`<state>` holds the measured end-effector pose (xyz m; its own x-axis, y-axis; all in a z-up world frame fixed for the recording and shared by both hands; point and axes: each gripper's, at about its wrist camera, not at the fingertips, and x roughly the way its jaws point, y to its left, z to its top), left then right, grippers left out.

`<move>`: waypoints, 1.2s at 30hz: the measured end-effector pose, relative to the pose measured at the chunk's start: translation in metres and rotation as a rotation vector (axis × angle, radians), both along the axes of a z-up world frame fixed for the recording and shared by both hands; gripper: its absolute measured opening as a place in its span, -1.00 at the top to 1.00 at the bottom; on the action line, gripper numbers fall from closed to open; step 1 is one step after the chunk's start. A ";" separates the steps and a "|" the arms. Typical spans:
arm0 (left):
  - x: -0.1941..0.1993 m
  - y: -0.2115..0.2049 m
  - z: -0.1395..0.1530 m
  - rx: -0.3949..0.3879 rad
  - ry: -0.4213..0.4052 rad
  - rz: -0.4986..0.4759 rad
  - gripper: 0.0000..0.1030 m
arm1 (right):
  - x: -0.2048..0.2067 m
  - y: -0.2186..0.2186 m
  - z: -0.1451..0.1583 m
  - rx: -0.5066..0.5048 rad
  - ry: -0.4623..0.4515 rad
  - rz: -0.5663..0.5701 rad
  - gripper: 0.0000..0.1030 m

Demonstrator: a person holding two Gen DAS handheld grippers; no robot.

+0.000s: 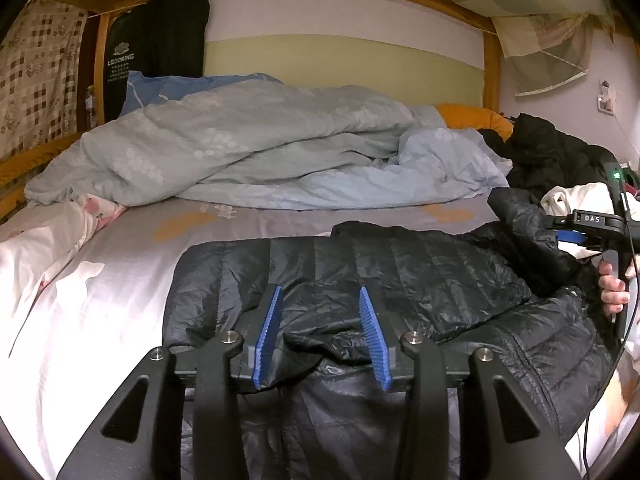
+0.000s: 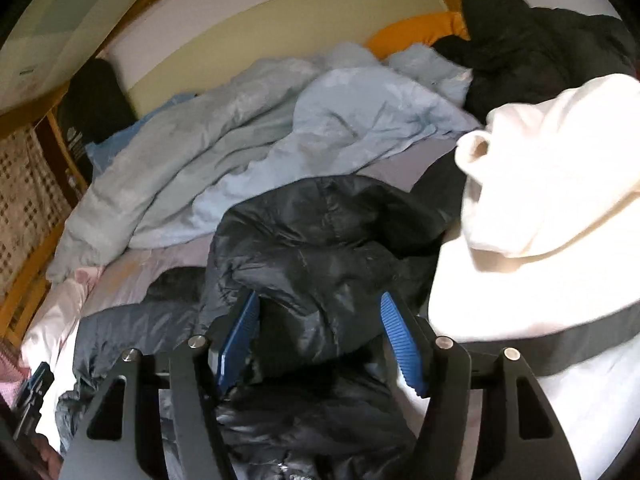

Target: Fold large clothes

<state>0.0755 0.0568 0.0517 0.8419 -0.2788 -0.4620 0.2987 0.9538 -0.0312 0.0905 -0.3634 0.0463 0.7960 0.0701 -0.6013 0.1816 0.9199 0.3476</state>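
Note:
A black puffer jacket (image 1: 400, 280) lies spread on the bed's grey sheet (image 1: 120, 280). My left gripper (image 1: 320, 332) hovers low over its near edge. The blue pads (image 1: 268, 332) stand apart, and a loose ridge of jacket fabric lies between them unpinched. In the right wrist view the jacket's (image 2: 320, 240) puffed end rises between the fingers of my right gripper (image 2: 320, 340). The jaws stand wide; the fabric brushes the left pad (image 2: 240, 336), and the right pad's ribbed face is bare. From the left wrist view, my right gripper (image 1: 568, 240) reaches in at the raised jacket end, with a hand (image 1: 612, 292) on its grip.
A crumpled pale blue duvet (image 1: 260, 148) fills the back of the bed. A white garment (image 2: 552, 168) and another black coat (image 2: 540, 48) are heaped at the right, by an orange pillow (image 1: 472, 118). A wooden bed frame (image 1: 490, 68) encloses the bed. A pink-patterned cloth (image 1: 40, 240) lies at the left.

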 end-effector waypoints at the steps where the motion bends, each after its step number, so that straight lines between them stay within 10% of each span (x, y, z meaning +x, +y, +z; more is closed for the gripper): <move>1: 0.000 -0.001 -0.001 0.003 0.001 -0.003 0.23 | 0.005 -0.002 -0.006 0.031 0.013 0.030 -0.29; 3: 0.000 -0.004 -0.002 0.009 0.002 -0.008 0.22 | 0.011 -0.004 -0.017 0.081 0.023 0.068 -0.29; 5: -0.001 -0.006 -0.003 0.013 0.004 -0.011 0.22 | 0.016 0.000 -0.023 0.076 0.034 0.093 0.53; 7: -0.003 -0.010 -0.003 0.023 -0.004 -0.010 0.22 | 0.017 0.012 -0.020 0.019 0.017 0.102 0.83; 14: -0.011 -0.024 -0.003 0.033 -0.013 -0.046 0.22 | -0.019 0.094 0.013 -0.096 -0.080 0.452 0.86; 22: -0.020 -0.043 -0.012 0.084 -0.005 -0.097 0.20 | -0.012 0.159 -0.042 -0.164 0.191 0.704 0.78; 24: -0.022 -0.044 -0.013 0.086 -0.007 -0.101 0.17 | -0.010 0.147 -0.035 -0.102 0.185 0.694 0.44; 27: -0.021 -0.044 -0.014 0.089 -0.005 -0.103 0.15 | -0.011 0.126 -0.015 -0.036 0.111 0.628 -0.29; 36: -0.017 -0.043 -0.017 0.073 0.023 -0.090 0.15 | -0.004 0.032 0.013 0.003 0.037 0.254 -0.29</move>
<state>0.0589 0.0138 0.0345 0.8042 -0.3176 -0.5024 0.3829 0.9233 0.0292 0.0869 -0.3317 0.0598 0.7301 0.2666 -0.6292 -0.0423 0.9367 0.3477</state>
